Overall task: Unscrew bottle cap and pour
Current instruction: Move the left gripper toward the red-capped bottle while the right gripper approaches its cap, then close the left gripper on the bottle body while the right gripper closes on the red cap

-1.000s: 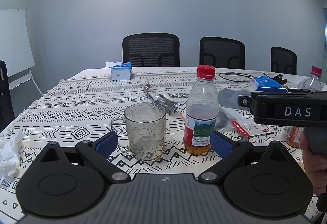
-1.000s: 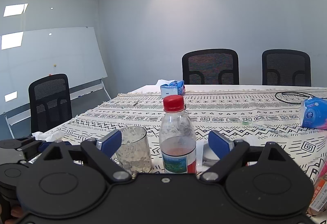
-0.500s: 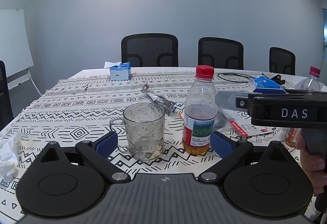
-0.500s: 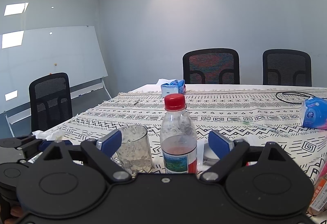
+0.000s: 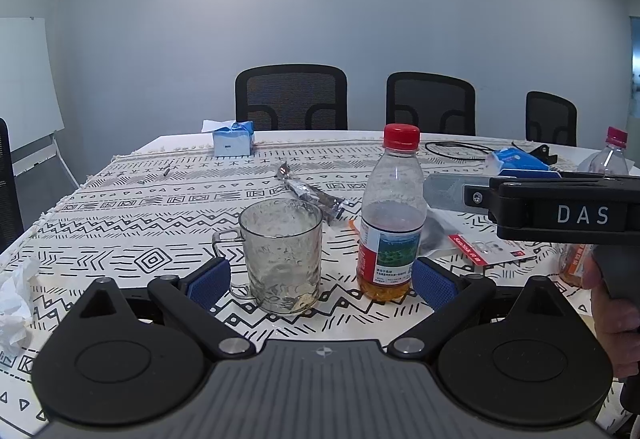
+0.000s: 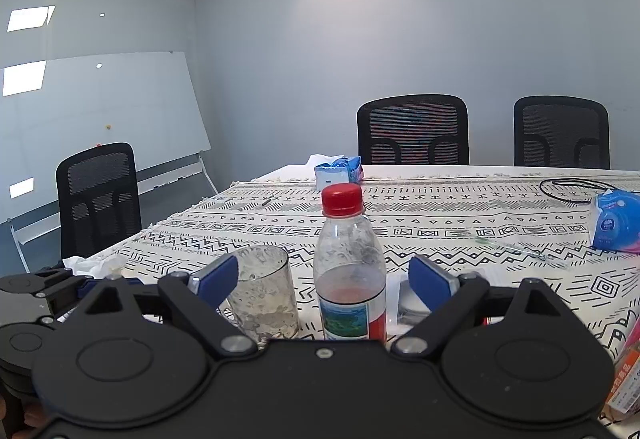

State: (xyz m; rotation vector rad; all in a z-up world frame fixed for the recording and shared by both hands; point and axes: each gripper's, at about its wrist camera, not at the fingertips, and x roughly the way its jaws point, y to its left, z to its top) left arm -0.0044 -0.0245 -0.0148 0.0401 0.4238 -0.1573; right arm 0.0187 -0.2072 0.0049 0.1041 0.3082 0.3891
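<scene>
Both hand-held grippers have eased slightly closer to the capped bottle since a second ago. Left hand-held gripper and right hand-held gripper gape apart, gripping nothing; the glass mug stands just beside the bottle on the table.

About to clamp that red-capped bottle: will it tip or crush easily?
The bottle is tall and narrow, so a high nudge could probably tip it. Its liquid fills only the lower part, so it is likely light. The clear thin wall may dent under a hard squeeze. The red cap is on.
</scene>
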